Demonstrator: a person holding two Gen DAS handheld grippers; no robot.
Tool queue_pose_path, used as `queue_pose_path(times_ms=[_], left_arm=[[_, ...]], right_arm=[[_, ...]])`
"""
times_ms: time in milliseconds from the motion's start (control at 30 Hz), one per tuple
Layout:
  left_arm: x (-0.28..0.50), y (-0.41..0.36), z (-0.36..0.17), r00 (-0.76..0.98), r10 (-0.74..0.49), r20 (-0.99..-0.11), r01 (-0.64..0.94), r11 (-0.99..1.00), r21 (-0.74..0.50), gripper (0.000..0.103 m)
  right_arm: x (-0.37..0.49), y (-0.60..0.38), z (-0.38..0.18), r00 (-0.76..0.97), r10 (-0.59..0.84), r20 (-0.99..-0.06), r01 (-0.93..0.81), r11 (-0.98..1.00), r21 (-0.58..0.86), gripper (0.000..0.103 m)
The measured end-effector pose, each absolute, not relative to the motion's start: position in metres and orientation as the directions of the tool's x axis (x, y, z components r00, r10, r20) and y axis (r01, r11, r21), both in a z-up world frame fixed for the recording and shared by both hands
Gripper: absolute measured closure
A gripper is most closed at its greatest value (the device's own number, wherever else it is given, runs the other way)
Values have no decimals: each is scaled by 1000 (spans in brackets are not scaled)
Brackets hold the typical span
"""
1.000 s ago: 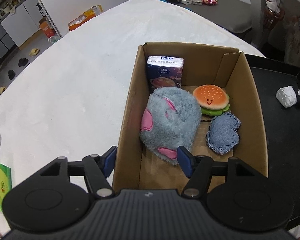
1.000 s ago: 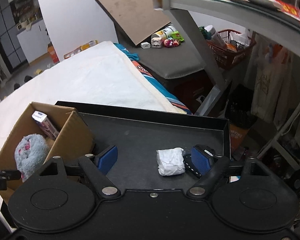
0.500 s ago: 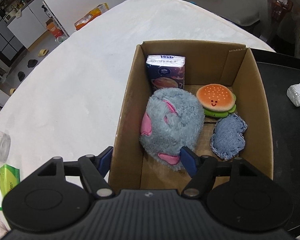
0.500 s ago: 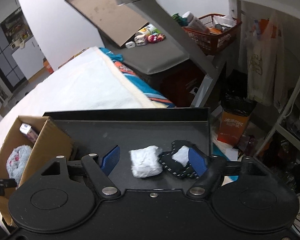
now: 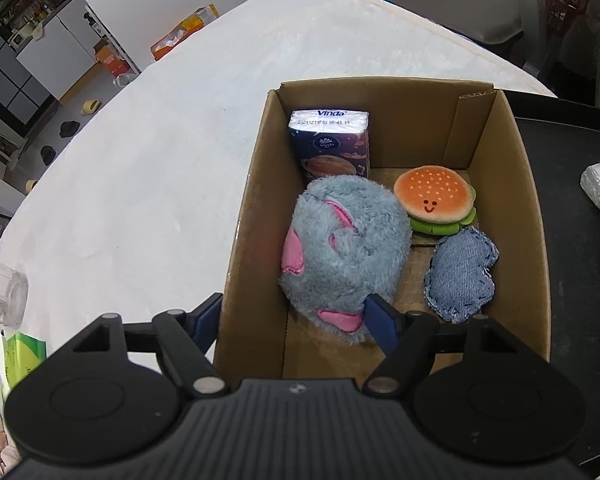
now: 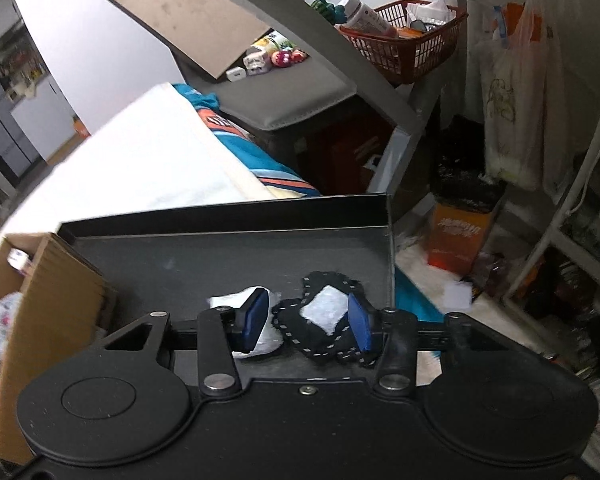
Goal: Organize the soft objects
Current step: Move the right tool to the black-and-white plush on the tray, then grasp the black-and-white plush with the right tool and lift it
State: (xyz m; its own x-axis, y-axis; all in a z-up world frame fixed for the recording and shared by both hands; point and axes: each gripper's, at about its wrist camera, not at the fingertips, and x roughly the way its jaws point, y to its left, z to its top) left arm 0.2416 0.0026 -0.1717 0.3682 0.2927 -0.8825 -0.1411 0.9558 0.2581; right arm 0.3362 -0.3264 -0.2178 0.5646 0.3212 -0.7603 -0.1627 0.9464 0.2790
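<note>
White cloth covered the worktop (image 5: pixel 148 168), with one cardboard box (image 5: pixel 528 216) standing on it and one black tray (image 6: pixel 220 248) just beside the box. I counted four things in the box: one tissue pack (image 5: pixel 330 142) upright at the far wall, one grey-and-pink plush (image 5: pixel 344 256), one burger toy (image 5: pixel 434 198) and one denim pouch (image 5: pixel 460 276). My left gripper (image 5: pixel 296 322) was spread wide and held nothing; its two fingers straddled the near left wall of the box, the inner one touching the plush. On the tray lay two things: one white wad (image 6: pixel 266 340) and one black stitched pouch (image 6: pixel 320 332) with a white patch. My right gripper (image 6: pixel 306 320) was part-open around the black pouch; whether the pads touched it I could not tell.
</note>
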Motion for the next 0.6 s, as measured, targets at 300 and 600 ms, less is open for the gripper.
queue_pose_path(times_ms=[300,600], left_arm=[[242,1,-171,370,294,-881,-135,955,263,29],[237,1,-170,382,294,-876,-143,955,258,29]], right_arm=[[335,-310,-225,559,239,-794,-188,969,159,56],[329,-300,-228,538,210,-816,-247,965,85,60]])
